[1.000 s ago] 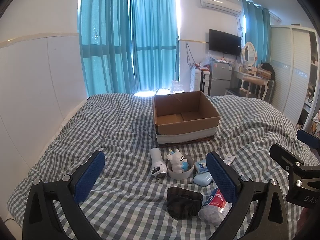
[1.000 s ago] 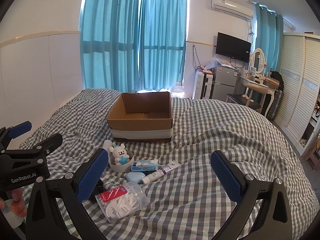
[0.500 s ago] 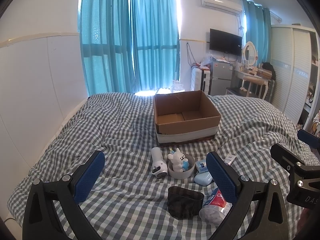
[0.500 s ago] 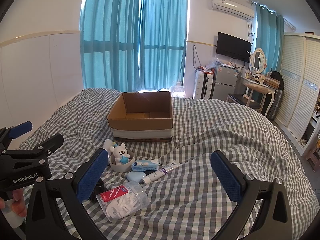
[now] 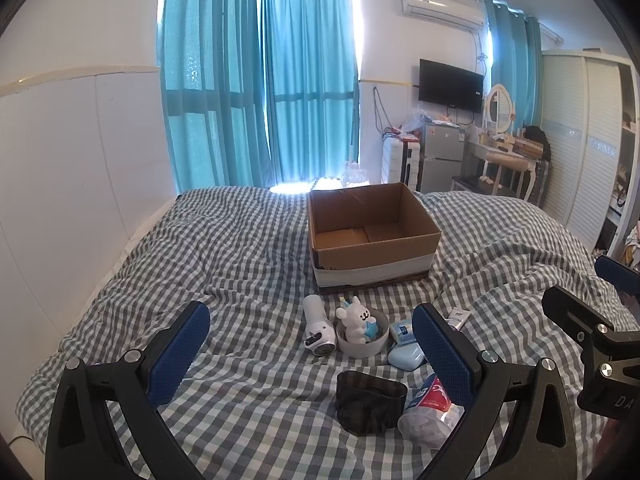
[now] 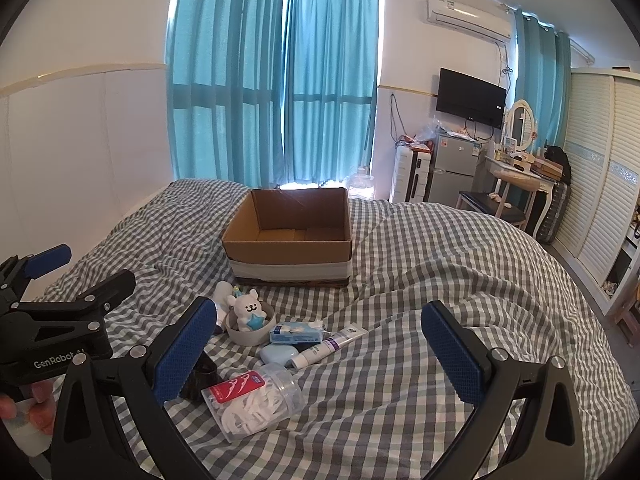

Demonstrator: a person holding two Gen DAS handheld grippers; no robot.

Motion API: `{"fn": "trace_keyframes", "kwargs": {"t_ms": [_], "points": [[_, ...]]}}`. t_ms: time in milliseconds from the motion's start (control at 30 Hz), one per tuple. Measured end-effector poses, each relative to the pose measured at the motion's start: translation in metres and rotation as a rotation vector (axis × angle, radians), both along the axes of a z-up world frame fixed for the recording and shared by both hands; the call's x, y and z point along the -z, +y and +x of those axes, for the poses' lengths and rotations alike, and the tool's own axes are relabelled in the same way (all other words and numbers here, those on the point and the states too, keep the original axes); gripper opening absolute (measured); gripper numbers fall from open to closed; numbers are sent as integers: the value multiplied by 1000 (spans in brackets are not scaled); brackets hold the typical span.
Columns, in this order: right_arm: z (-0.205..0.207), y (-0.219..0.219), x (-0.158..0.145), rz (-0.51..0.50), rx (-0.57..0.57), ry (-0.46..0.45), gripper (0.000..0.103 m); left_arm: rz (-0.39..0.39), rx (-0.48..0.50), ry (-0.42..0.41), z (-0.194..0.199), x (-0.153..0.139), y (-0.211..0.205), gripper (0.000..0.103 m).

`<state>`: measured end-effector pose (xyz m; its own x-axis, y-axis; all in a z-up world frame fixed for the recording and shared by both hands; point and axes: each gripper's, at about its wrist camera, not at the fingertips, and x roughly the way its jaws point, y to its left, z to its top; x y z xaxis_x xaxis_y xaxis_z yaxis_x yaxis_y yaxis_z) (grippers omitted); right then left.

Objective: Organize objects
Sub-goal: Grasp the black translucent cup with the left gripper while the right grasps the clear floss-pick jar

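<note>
An open, empty cardboard box [image 5: 372, 232] [image 6: 290, 236] stands on the checked bed. In front of it lie a white bear figure in a grey bowl [image 5: 362, 330] [image 6: 249, 318], a white cylinder device [image 5: 318, 326], a blue tissue pack [image 6: 295, 331], a light blue case [image 5: 406, 358] [image 6: 278, 354], a tube [image 6: 330, 346], a black cup [image 5: 370, 400] and a clear jar of floss picks [image 6: 254, 404] [image 5: 428, 416]. My left gripper [image 5: 310, 356] is open and empty above the items. My right gripper [image 6: 320, 356] is open and empty to their right.
The checked bedspread [image 6: 440, 280] covers the whole bed, with a white wall panel [image 5: 80, 160] on the left. Beyond the bed's far end are blue curtains [image 5: 260, 100], a small fridge [image 6: 454, 168], a dressing table [image 6: 520, 176] and a wardrobe [image 6: 600, 160].
Both views have shifted very slightly; the grippers stay open and nothing on the bed has moved.
</note>
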<state>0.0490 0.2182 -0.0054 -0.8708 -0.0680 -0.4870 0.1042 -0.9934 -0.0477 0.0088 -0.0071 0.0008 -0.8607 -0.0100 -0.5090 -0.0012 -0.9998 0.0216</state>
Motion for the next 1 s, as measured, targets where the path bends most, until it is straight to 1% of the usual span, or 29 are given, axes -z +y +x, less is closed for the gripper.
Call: {"fn": "trace_keyframes", "kwargs": {"t_ms": [267, 367, 600, 800, 1000], "points": [[6, -5, -4, 1, -29, 1, 103, 6, 0, 1, 3, -2, -2, 103], [6, -8, -1, 4, -45, -15, 103, -1, -3, -14, 3, 1, -4, 103], [-1, -12, 18, 3, -69, -84, 103, -10, -6, -80, -2, 19, -8, 103], [-6, -18, 30, 14, -90, -122, 103, -16, -1, -126, -7, 36, -11, 103], [-21, -21, 60, 13, -114, -220, 103, -24, -14, -175, -19, 57, -17, 103]]}}
